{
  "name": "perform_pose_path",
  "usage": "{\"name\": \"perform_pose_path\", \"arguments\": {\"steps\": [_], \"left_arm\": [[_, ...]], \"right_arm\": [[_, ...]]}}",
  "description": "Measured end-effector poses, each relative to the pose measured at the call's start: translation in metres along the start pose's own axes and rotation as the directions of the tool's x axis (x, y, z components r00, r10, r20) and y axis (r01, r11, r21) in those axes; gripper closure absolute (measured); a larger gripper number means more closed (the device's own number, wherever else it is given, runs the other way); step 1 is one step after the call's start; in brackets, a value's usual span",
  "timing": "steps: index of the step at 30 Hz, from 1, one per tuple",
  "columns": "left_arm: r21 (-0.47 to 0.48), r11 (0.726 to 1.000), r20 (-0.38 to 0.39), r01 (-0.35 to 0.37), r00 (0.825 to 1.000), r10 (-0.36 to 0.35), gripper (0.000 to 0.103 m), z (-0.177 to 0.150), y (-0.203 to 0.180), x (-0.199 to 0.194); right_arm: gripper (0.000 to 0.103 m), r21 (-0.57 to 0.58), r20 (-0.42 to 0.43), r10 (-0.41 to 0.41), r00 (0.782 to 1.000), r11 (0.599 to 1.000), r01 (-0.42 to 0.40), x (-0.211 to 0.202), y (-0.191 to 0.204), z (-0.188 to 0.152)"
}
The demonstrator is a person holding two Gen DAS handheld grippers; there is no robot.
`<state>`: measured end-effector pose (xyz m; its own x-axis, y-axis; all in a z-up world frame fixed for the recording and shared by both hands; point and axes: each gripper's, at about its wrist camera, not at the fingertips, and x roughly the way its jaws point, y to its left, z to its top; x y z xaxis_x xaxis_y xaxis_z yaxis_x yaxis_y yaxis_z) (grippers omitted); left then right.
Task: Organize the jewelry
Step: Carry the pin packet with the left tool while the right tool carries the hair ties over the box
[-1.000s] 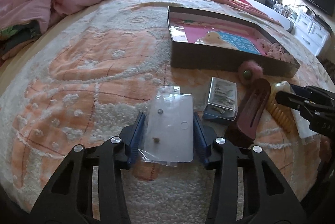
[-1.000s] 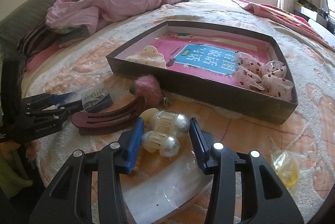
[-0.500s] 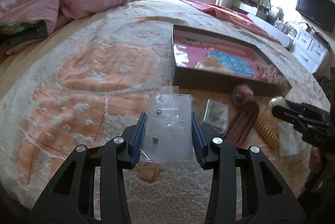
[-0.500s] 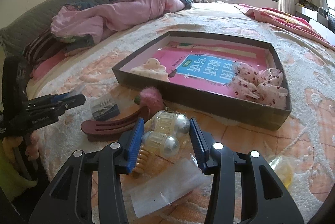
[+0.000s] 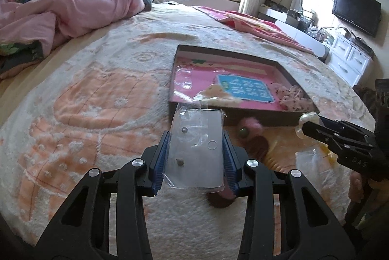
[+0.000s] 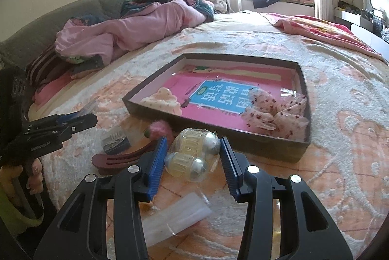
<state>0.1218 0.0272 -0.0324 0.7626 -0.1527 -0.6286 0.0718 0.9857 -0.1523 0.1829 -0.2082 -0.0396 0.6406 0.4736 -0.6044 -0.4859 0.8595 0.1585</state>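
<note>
Gripping a clear earring card [image 5: 197, 150] between its blue pads, the left gripper [image 5: 196, 160] holds it above the bedspread [image 5: 97, 114]; the right gripper [image 6: 193, 160] apparently pinches a bagged pair of bead ornaments [image 6: 194, 153] before the shallow box [image 6: 267, 145].

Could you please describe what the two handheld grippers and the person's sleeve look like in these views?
Both the left gripper and the right gripper have matte black, cut-out frames with silver screw heads and ribbed blue pads. White lettering marks their sides. No cables are visible. A yellow-green sleeve shows at the left hand.
</note>
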Motion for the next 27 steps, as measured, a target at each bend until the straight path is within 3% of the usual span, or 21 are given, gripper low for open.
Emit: {"name": "perform_pose_path", "arguments": {"steps": [27], "left_arm": [[0.059, 0.994, 0.021, 0.089, 0.996, -0.091, 0.071, 0.051, -0.066, 0.047]], "right_arm": [[0.061, 0.121, 0.079, -0.092, 0.993, 0.989, 0.082, -0.023, -0.064, 0.029]]}}
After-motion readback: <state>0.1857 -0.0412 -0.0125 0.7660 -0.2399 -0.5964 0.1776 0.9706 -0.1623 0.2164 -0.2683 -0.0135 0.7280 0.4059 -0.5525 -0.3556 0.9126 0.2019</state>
